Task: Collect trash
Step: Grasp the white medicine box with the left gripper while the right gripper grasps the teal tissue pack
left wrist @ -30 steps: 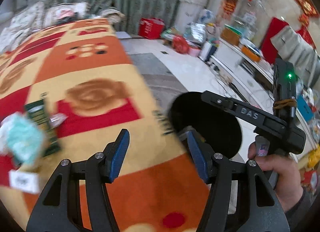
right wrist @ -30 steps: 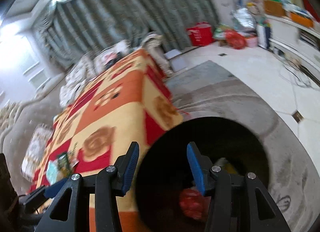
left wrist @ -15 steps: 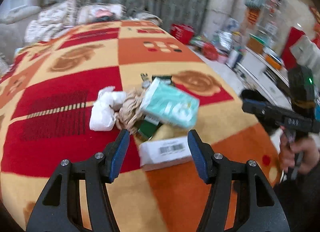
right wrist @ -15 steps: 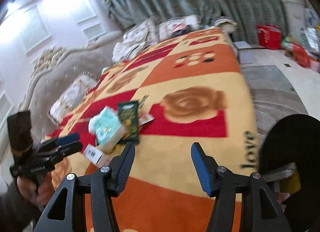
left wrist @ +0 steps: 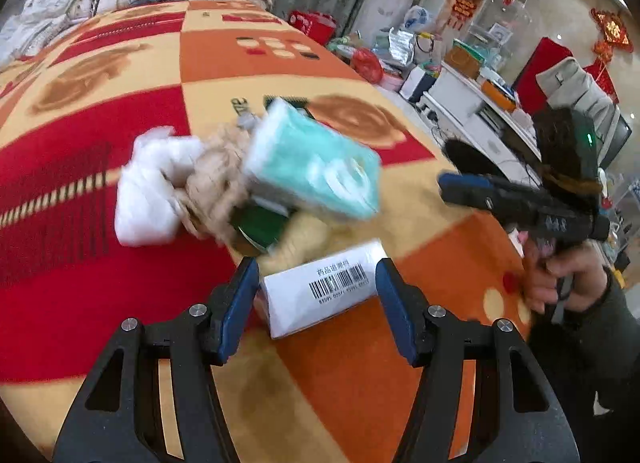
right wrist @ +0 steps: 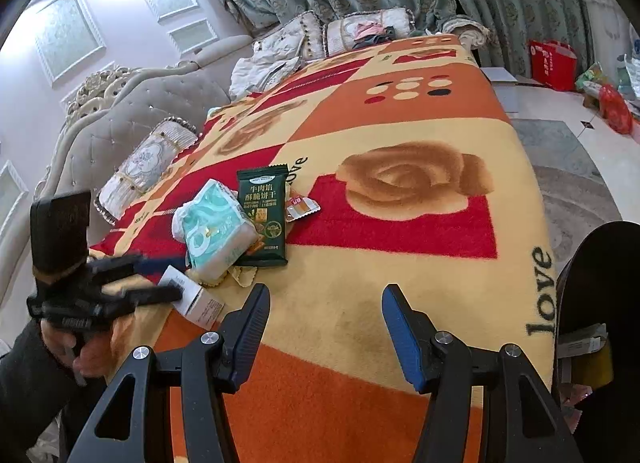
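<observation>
Trash sits in a small heap on the blanket (right wrist: 400, 275), a red/orange/cream check w/ rose prints spread over a bed.

Left gripper (left wrist: 316, 295) is spread, nothing pinched. The white box (left wrist: 324, 289) w/ a barcode lies between its blue pads, but there's a gap each side so no grip on it. In the right wrist view the same gripper (right wrist: 160, 279) comes in from the left edge, tips over the white box (right wrist: 198, 301); that part is blurred.

Just beyond the box: a teal tissue pack (left wrist: 312, 167) resting tilted on the pile, a crumpled brown paper wad (left wrist: 218, 183) touching its left side, a white wad (left wrist: 152, 191) left of that. A dark green wrapper (left wrist: 260, 223) pokes out from under the tissue pack. From the other cam the green wrapper (right wrist: 262, 217) lies flat w/ the tissue pack (right wrist: 218, 231) overlapping its left edge, and a small orange sachet (right wrist: 302, 207) touching its right edge.

Right gripper (right wrist: 324, 331) has just been opening, now spread w/ only bare blanket between the pads, well apart from the heap. The left cam shows it (left wrist: 452, 185) off to the right, held in a hand (left wrist: 560, 283).

Black bin (right wrist: 596, 327) at the right edge of the bed, some trash already inside
</observation>
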Motion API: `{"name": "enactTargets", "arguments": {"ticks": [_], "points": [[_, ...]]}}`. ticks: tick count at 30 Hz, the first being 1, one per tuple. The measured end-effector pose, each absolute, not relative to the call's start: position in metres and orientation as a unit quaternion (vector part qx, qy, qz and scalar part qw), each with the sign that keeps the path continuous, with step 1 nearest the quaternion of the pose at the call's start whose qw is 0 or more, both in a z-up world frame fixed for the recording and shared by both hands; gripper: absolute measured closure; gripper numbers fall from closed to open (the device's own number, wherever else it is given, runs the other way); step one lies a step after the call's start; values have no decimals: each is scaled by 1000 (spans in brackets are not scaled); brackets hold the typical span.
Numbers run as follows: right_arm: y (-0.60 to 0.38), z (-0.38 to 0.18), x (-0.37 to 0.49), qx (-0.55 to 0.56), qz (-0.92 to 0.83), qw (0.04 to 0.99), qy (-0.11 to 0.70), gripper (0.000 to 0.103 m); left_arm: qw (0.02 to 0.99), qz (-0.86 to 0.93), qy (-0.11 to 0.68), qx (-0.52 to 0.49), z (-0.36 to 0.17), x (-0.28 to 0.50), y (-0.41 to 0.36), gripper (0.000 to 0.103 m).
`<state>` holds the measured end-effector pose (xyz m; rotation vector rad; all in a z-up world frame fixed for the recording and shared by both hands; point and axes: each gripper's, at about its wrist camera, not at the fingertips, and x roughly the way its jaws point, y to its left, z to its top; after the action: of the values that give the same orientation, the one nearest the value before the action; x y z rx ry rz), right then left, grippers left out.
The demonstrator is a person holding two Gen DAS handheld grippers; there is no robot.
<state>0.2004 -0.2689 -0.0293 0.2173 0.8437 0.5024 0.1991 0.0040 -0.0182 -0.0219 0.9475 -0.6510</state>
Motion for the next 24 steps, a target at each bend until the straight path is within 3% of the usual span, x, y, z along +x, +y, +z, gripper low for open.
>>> {"name": "enactTargets", "arguments": {"ticks": [9, 24], "points": [[-269, -26, 195, 102, 245, 877, 400, 47, 813, -362, 455, 35, -4, 130, -35, 43], [-258, -21, 192, 95, 266, 880, 383, 47, 871, -203, 447, 13, -20, 141, -61, 43]]}}
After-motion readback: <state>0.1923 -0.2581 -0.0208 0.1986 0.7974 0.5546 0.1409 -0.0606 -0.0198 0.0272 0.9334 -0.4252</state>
